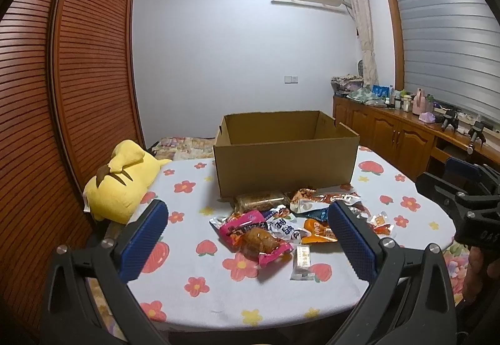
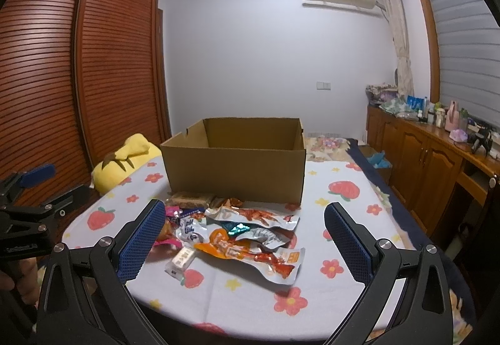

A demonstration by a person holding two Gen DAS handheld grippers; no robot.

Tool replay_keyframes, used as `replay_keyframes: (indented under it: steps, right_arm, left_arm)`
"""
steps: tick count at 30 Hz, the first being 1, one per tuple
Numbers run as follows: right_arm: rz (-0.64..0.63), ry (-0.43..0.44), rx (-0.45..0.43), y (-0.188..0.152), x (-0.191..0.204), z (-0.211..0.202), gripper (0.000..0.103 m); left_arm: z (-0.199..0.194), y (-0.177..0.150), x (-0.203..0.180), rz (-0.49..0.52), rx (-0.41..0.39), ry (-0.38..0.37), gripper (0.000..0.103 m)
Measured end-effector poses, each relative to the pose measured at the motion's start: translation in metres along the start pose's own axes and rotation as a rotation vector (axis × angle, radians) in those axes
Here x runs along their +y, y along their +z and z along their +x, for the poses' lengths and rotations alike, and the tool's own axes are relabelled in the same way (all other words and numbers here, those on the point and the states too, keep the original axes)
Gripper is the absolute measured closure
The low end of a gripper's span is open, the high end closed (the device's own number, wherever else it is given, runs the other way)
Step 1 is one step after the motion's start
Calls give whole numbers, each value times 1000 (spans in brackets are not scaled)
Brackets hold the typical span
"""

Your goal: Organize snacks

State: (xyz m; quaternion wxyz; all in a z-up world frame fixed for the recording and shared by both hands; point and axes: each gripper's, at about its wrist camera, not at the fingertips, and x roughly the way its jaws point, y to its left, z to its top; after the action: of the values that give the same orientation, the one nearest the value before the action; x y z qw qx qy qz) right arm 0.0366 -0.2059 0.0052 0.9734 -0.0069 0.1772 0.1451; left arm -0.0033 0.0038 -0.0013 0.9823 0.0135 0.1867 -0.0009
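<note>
While nothing has been picked up yet, both claws are hovering spread wide over the pile, so here's the rundown going left to right

A yellow plush toy (image 1: pixel 120 179) is slumped at the left edge of the surface (image 1: pixel 218 298), which is covered by a soft cloth printed with flowers and strawberries. The left claw (image 1: pixel 247 238) is held wide apart with nothing between its blue textured pads (image 1: pixel 143 238). Just ahead of it, the snack pile (image 1: pixel 281 223) is heaped on the cloth right in front of the cardboard box (image 1: pixel 286 154), which sits open-topped with nothing visible inside from this angle. A pink packet with a brownish meat snack (image 1: pixel 259 242) lies on the near left of the heap, and a small white wrapped bar (image 1: pixel 303 260) is set a bit apart, nearest the camera. From the right wrist view, an orange pouch (image 2: pixel 225 243) and a long clear-and-red pouch (image 2: pixel 275 260) are spread toward the right claw (image 2: pixel 245 240), which is also gaping and holding nothing.

Handling-wise, these are judged to be light, floppy, crinkly foil and plastic, probably slick. A flat sealed edge or corner is likely best pinched, since the bulgy middle could be squashed. The bar looks stiffer and could be gripped across its short sides
</note>
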Motion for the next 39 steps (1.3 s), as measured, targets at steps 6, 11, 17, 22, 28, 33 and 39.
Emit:
replay_keyframes:
  steps: [6, 11, 17, 22, 28, 33, 39]
  right_arm:
    - [-32, 32, 28, -11, -7, 20, 0]
    - [-40, 52, 90, -16, -22, 44, 3]
    - [-37, 90, 170, -24, -40, 65, 10]
    - [-56, 164, 256, -30, -45, 86, 11]
    - [-105, 256, 367, -41, -36, 118, 22]
    - [-129, 297, 425, -48, -30, 142, 29]
    - [-159, 330, 464, -54, -23, 152, 42]
  left_arm:
    - [24, -13, 8, -12, 58, -10, 0]
    - [42, -21, 14, -14, 98, -35, 0]
    - [66, -27, 17, -24, 152, -76, 0]
    - [88, -32, 18, -34, 215, -96, 1]
    - [110, -41, 21, -41, 278, -94, 2]
    - [124, -47, 27, -45, 309, -94, 2]
    - [135, -53, 34, -75, 339, -102, 2]
